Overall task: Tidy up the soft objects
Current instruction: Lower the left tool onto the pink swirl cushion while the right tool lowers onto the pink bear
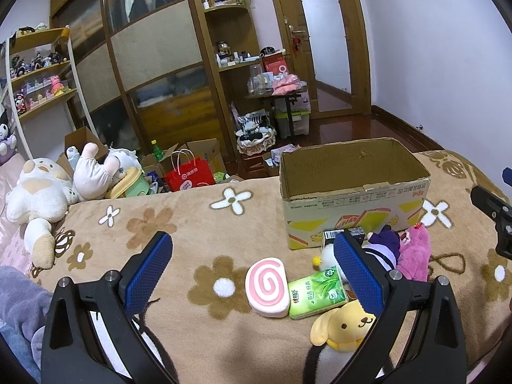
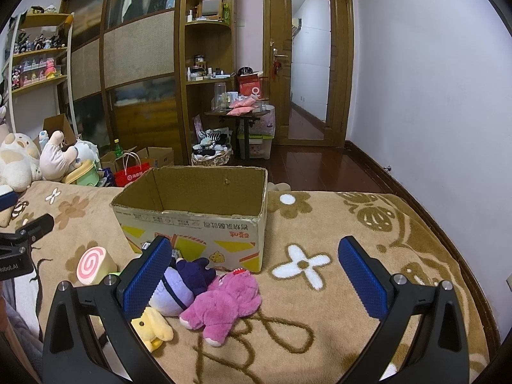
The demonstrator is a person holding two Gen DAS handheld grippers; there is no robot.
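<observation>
An open cardboard box point(image 1: 352, 198) point(image 2: 195, 224) stands on the flowered blanket. In front of it lie a pink swirl-roll cushion point(image 1: 267, 286) point(image 2: 92, 264), a green tissue pack point(image 1: 316, 291), a yellow dog plush point(image 1: 342, 323) point(image 2: 153, 326), a purple plush point(image 1: 384, 249) point(image 2: 182, 284) and a pink bear plush point(image 1: 414, 252) point(image 2: 220, 304). My left gripper point(image 1: 252, 275) is open and empty, hovering just before the swirl roll. My right gripper point(image 2: 256, 281) is open and empty above the pink bear. The right gripper also shows at the edge of the left wrist view point(image 1: 494, 214).
Large white plush toys point(image 1: 48, 192) lie at the blanket's left edge. A red paper bag point(image 1: 188, 176) and boxes sit on the floor beyond. A wardrobe, shelves and a small cluttered table point(image 2: 236, 112) stand behind. A dark small box point(image 1: 344, 235) lies against the cardboard box.
</observation>
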